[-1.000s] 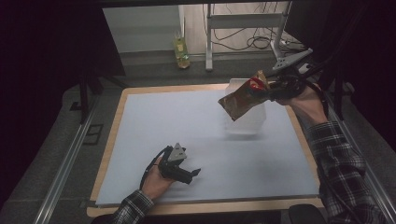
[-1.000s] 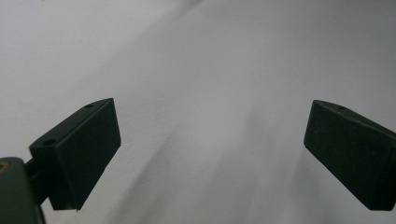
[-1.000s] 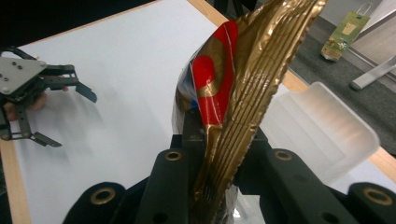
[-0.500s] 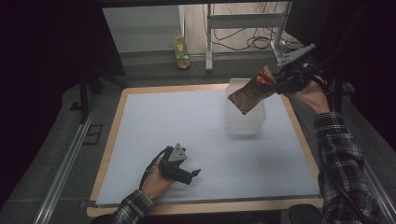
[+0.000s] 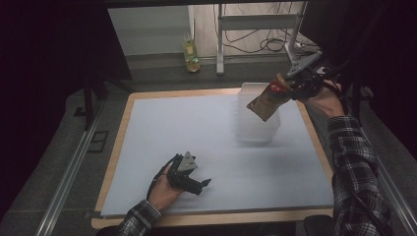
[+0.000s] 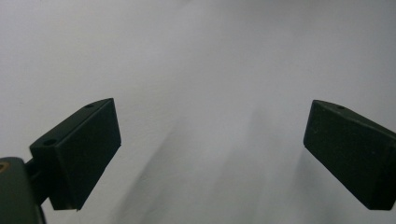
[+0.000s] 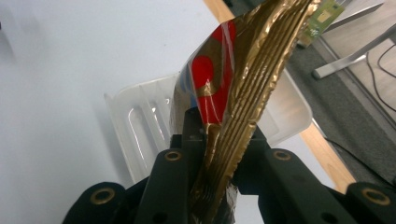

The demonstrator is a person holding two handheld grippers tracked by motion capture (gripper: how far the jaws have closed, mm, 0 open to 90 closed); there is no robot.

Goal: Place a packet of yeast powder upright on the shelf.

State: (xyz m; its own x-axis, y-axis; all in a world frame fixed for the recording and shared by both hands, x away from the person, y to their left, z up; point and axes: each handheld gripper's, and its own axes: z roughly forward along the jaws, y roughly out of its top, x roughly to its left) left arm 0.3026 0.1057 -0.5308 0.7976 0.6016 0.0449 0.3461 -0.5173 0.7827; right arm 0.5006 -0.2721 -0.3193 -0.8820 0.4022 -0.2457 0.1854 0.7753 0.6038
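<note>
Right tongs clamp the gold packet above the clear tub; left tongs apart

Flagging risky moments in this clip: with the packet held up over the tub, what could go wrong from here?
The right gripper pinches the gold packet only by its crimped edge, so it might slip or swing. The clear tub looks light and sits near the table edge; a bump could shove it. The left gripper lies open, far away, steadying nothing.
</note>
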